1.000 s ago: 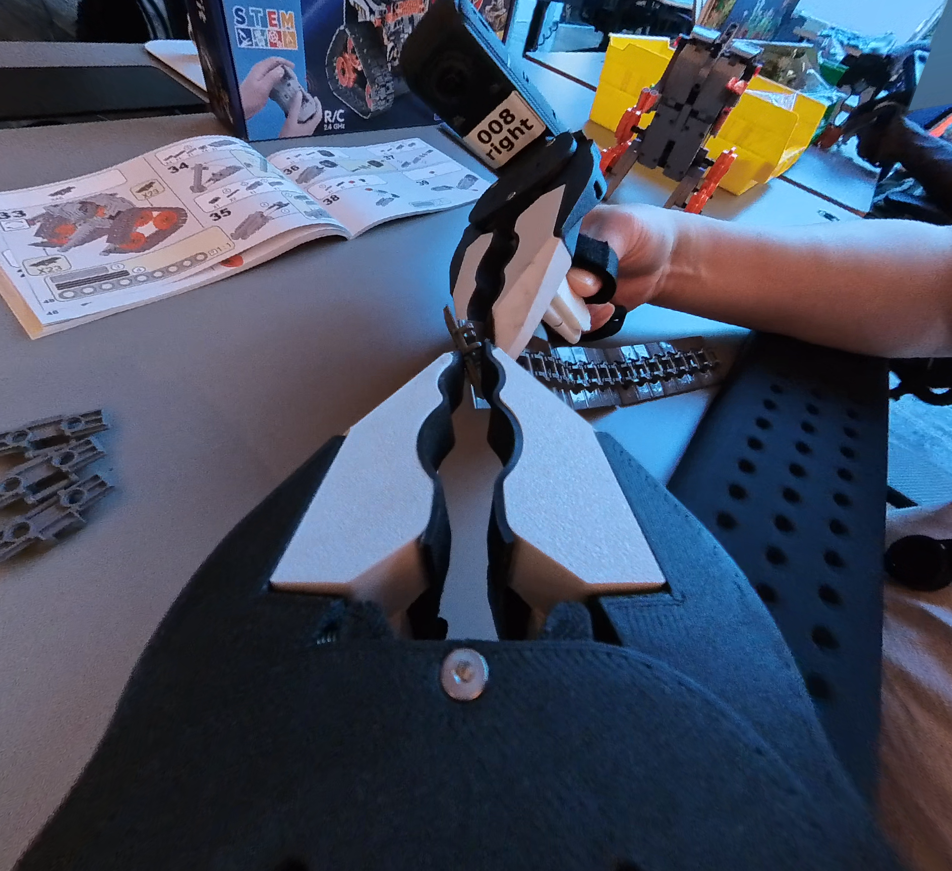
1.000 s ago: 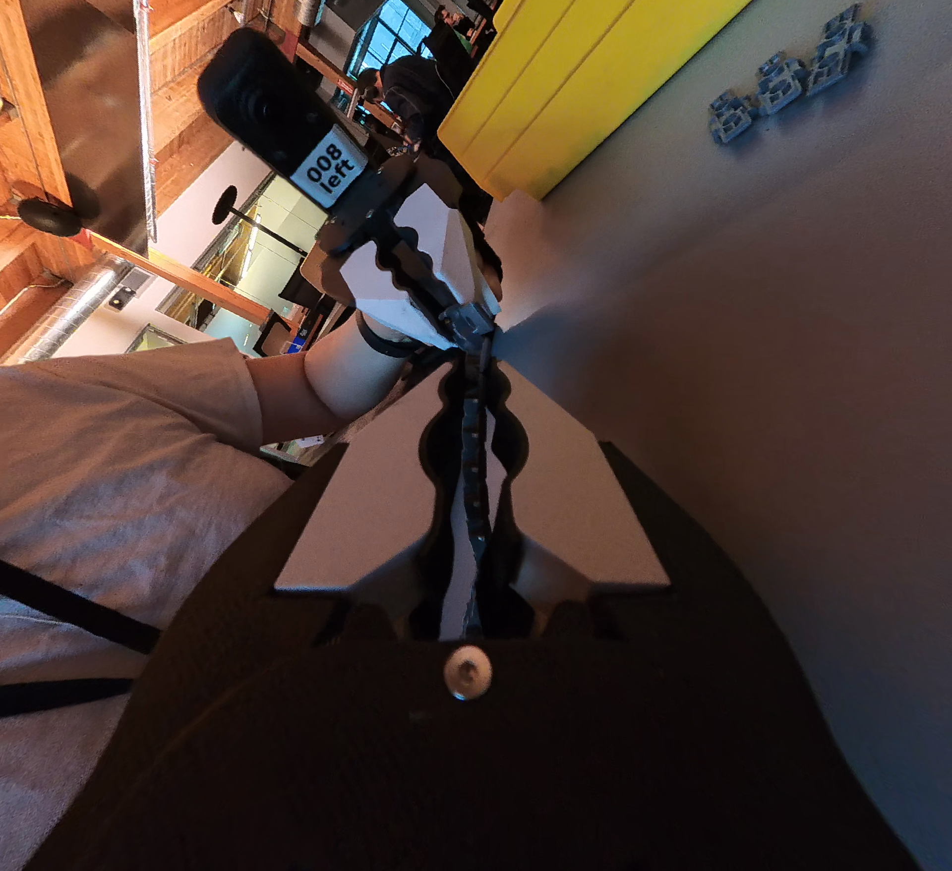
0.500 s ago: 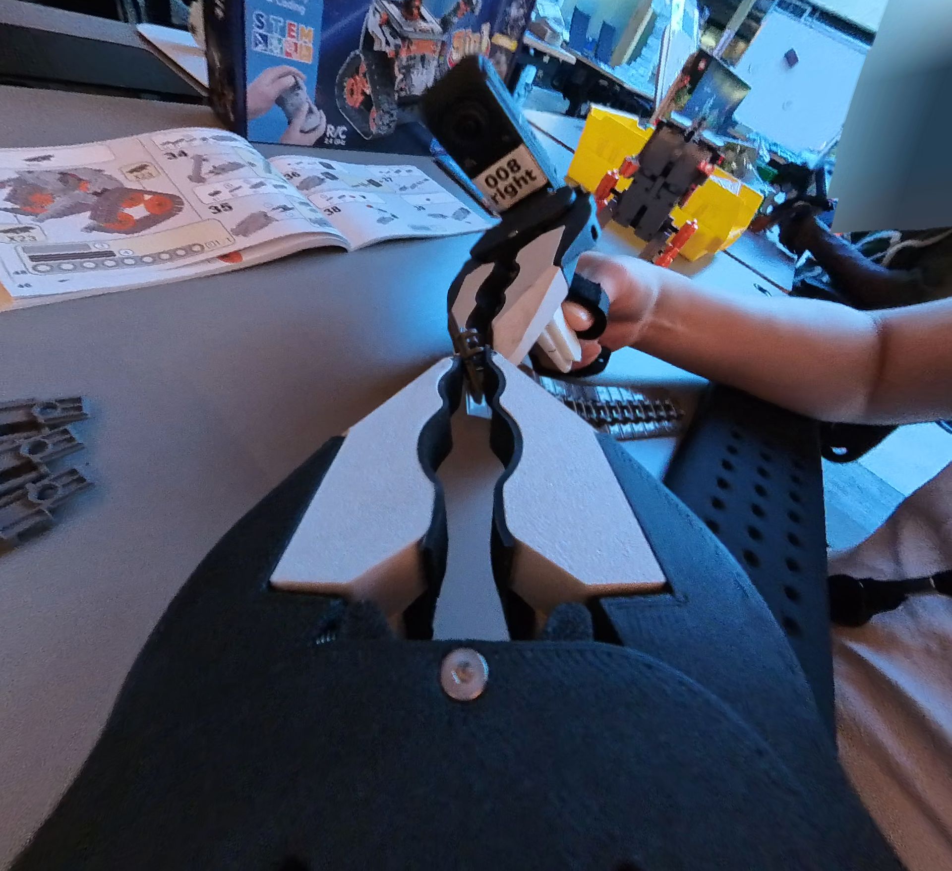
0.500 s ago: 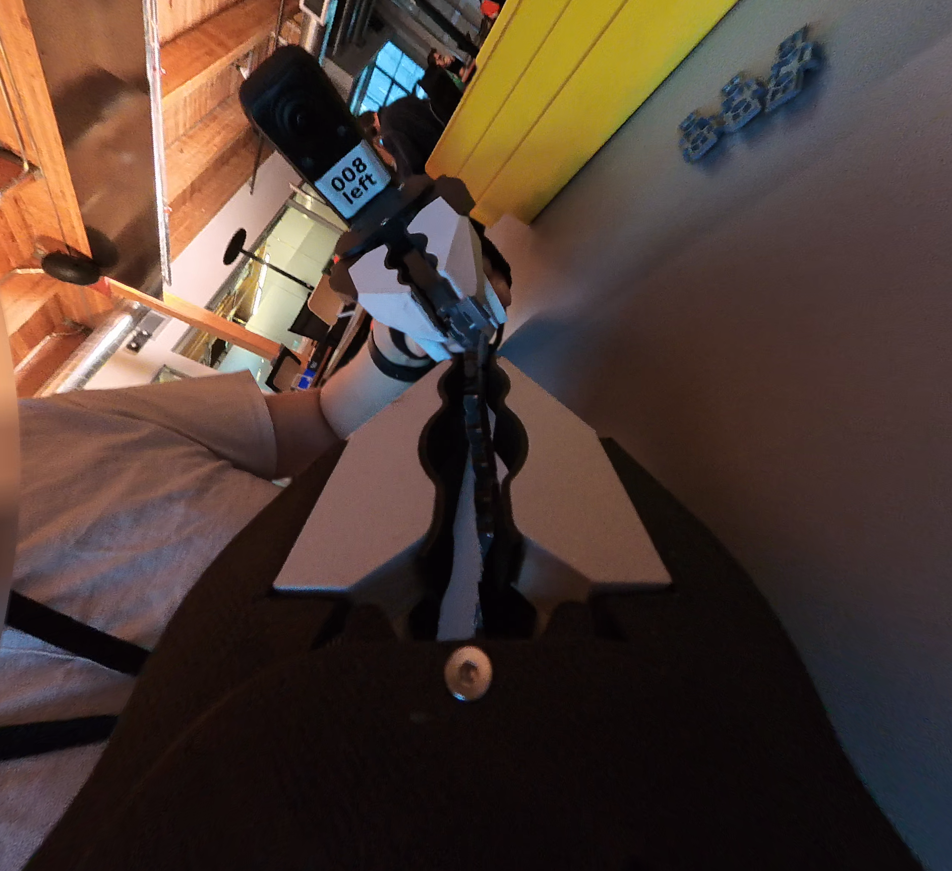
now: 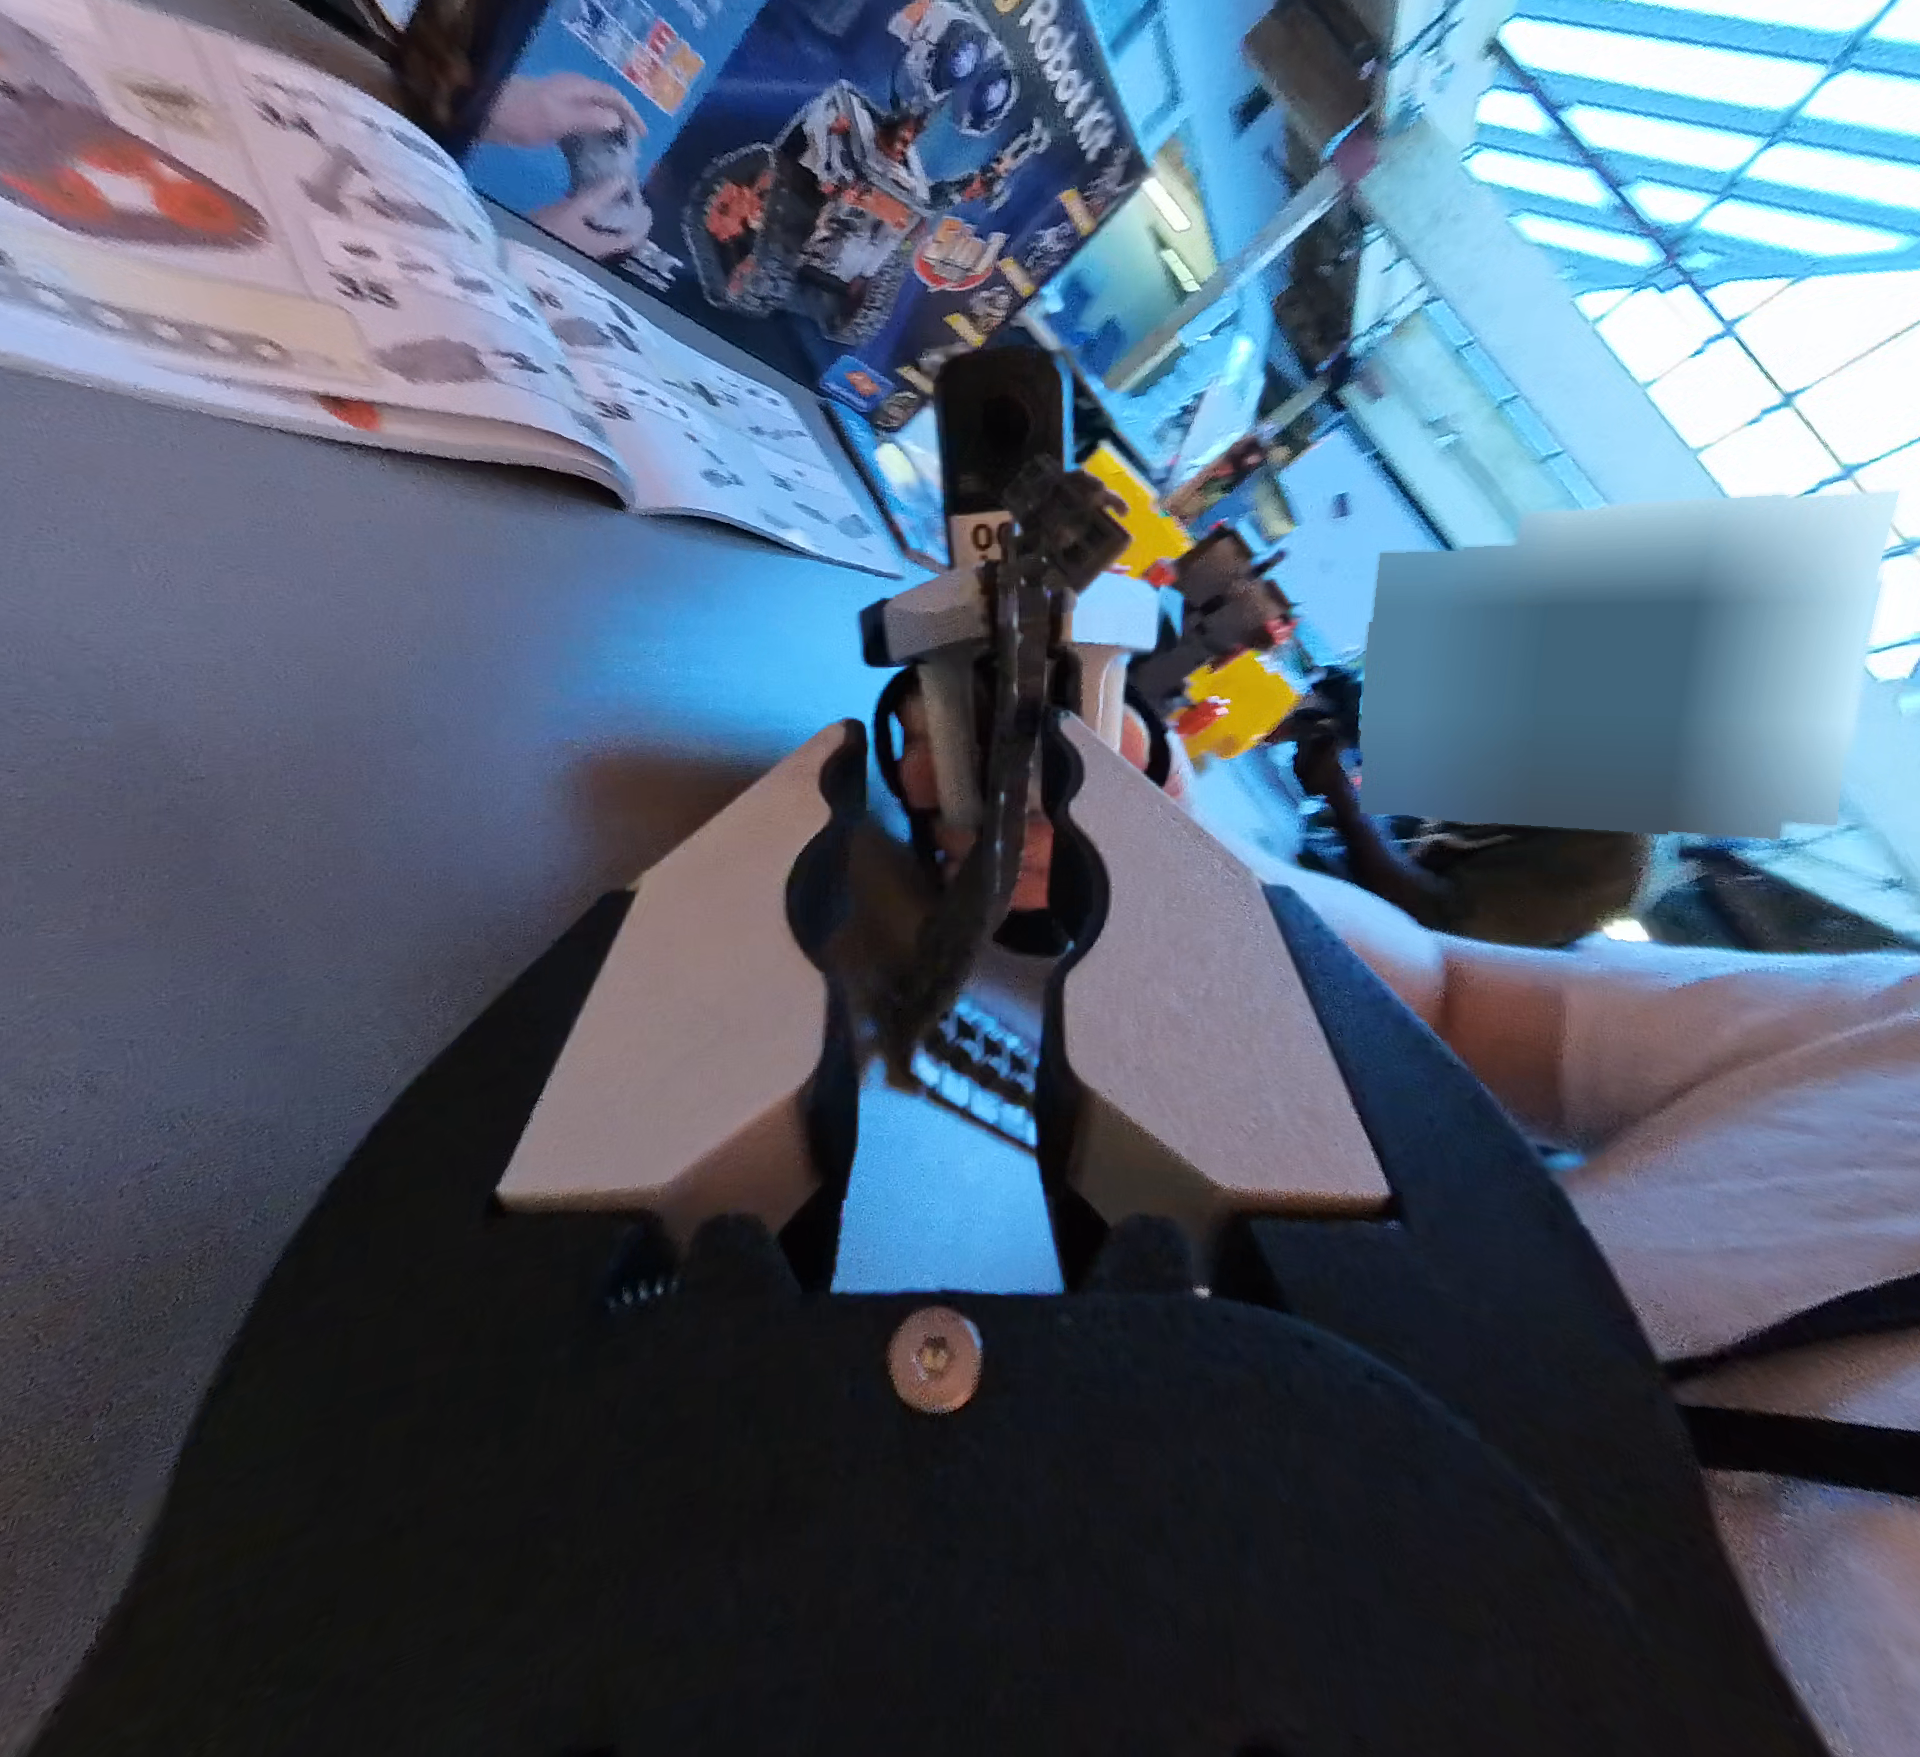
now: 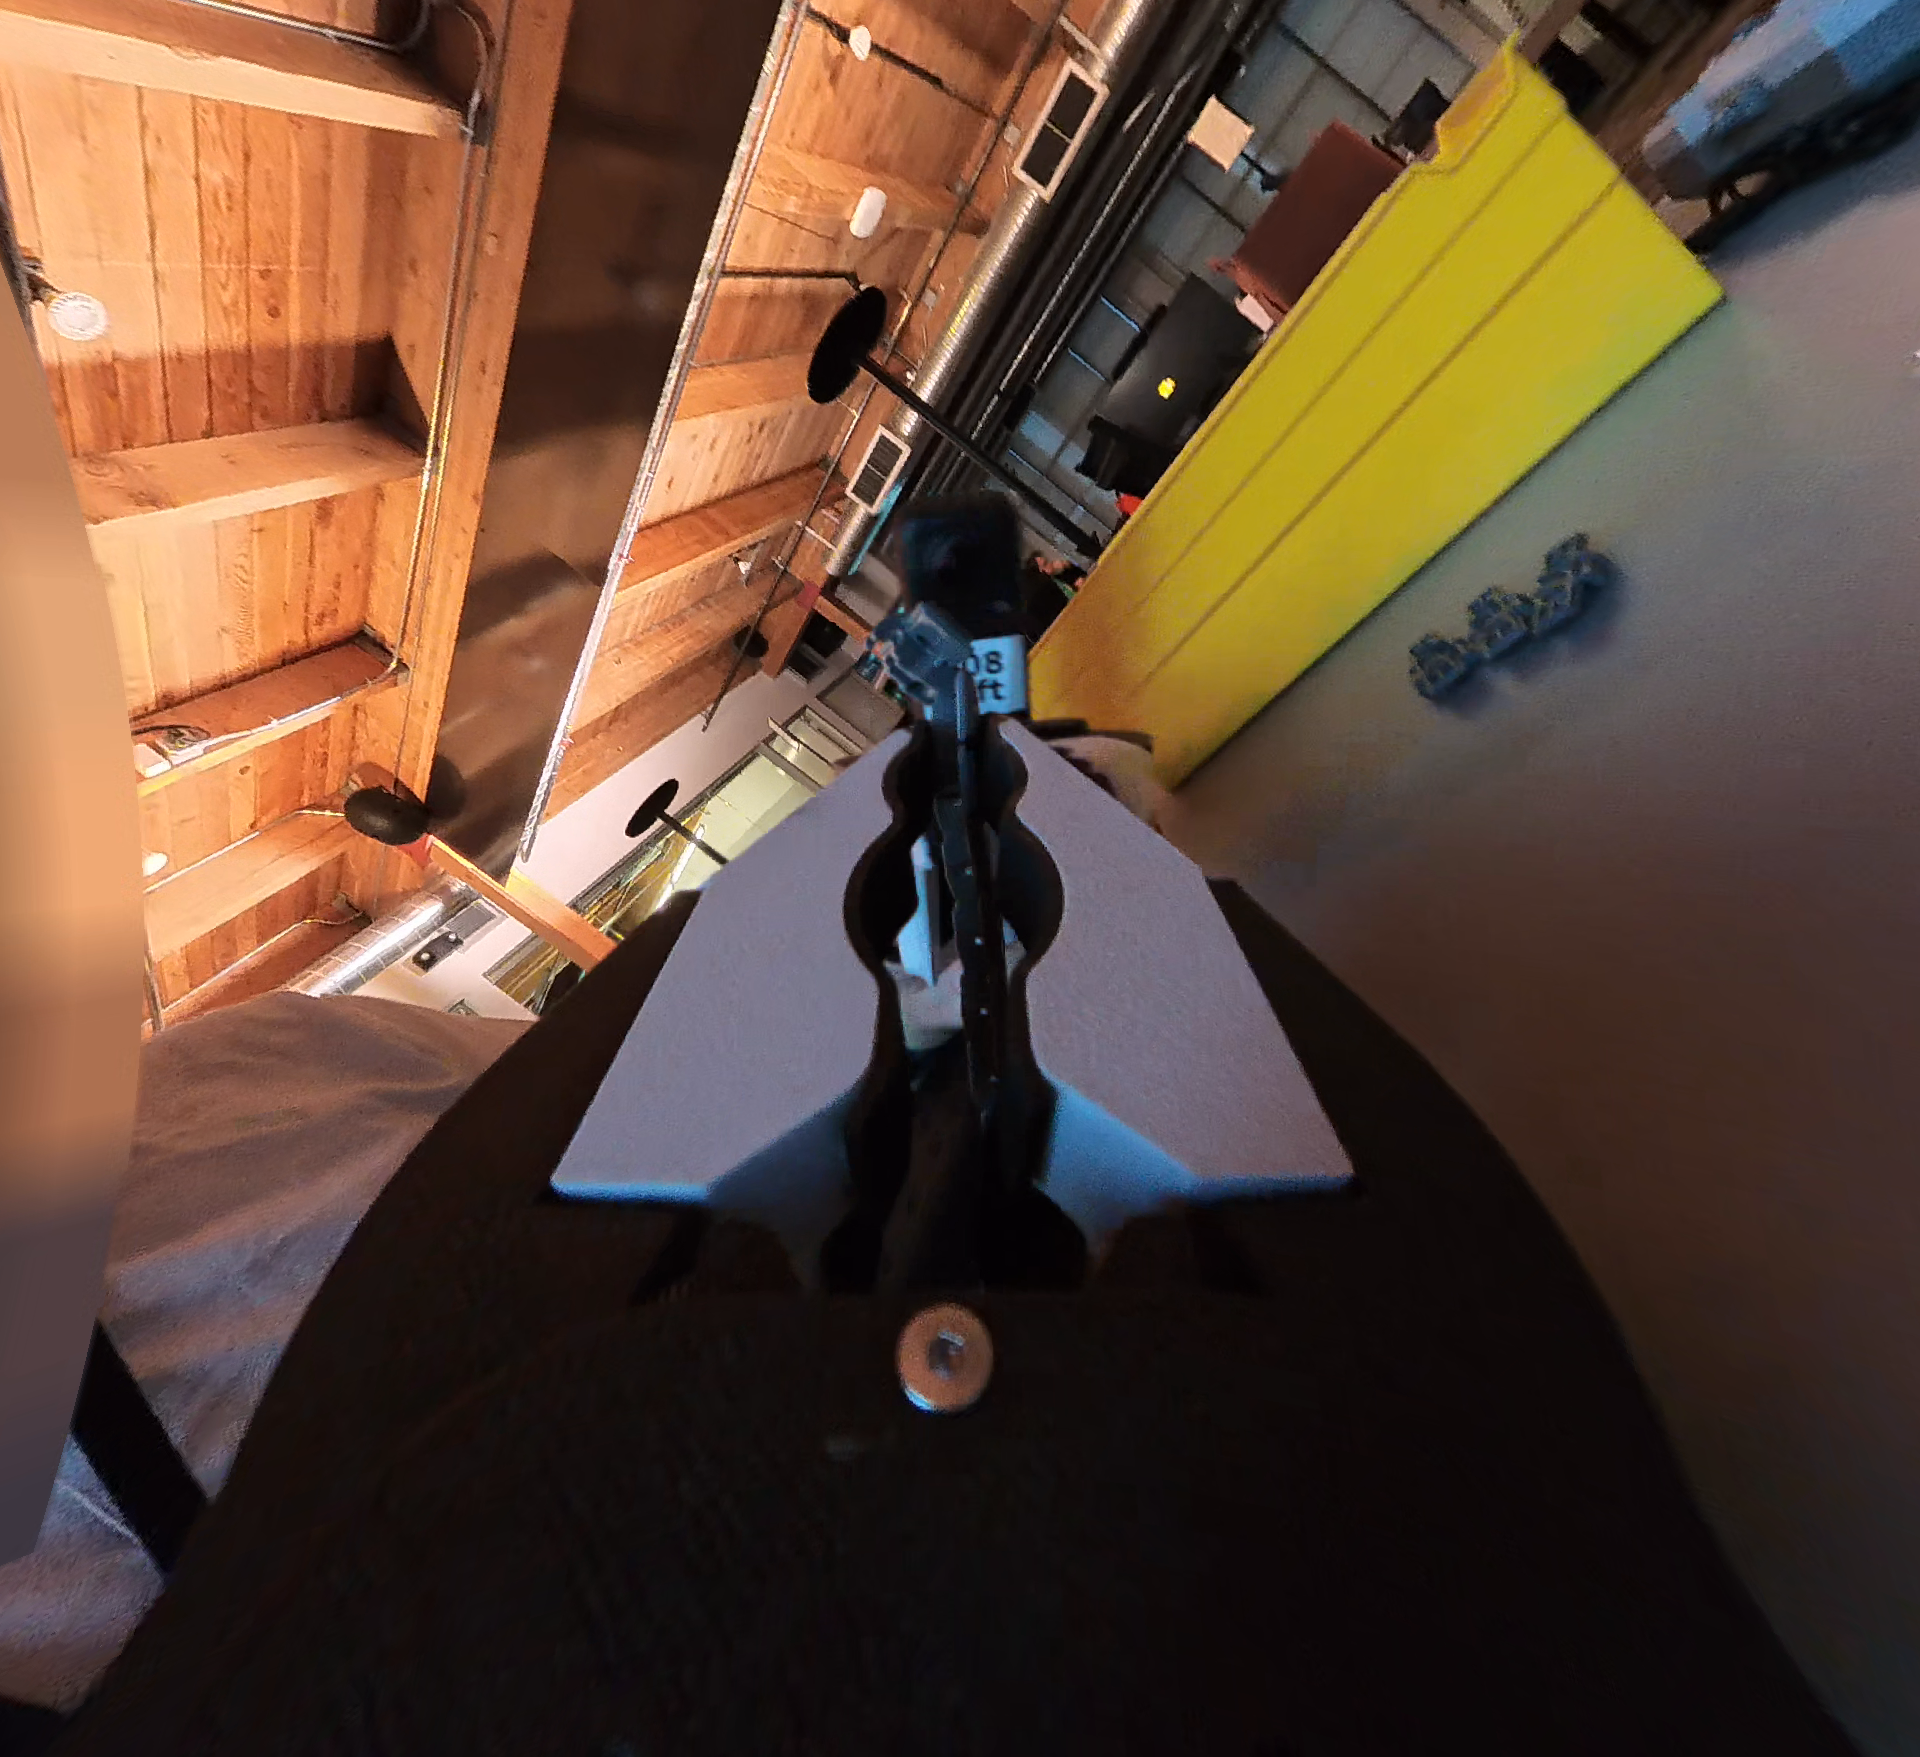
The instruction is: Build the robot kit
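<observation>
A dark grey toy track chain (image 5: 1013,720) runs lengthwise between my two grippers, which face each other tip to tip above the grey table (image 5: 312,772). My right gripper (image 6: 956,736) is shut on the chain (image 6: 971,886); one end link (image 6: 914,653) sticks out past its tips. In the left wrist view the right gripper (image 5: 1023,632) shows head-on with the chain in its jaws. My left gripper (image 5: 956,736) is open, and the chain passes loosely through the gap. The left gripper's camera body (image 6: 956,564) shows just beyond the right fingertips.
An open instruction booklet (image 5: 312,273) and a blue kit box (image 5: 790,107) lie at the table's far left. A second track strip (image 5: 977,1073) lies on the table below. A yellow bin (image 6: 1351,481) and several small grey pieces (image 6: 1507,627) are nearby. A person's arm (image 5: 1558,1032) is at the right. Left and right tips are no more than a few centimetres apart.
My left gripper has opened from shut. Both grippers have swung and tilted upward, now facing each other head-on, with the chain lifted off the table in the right gripper.
</observation>
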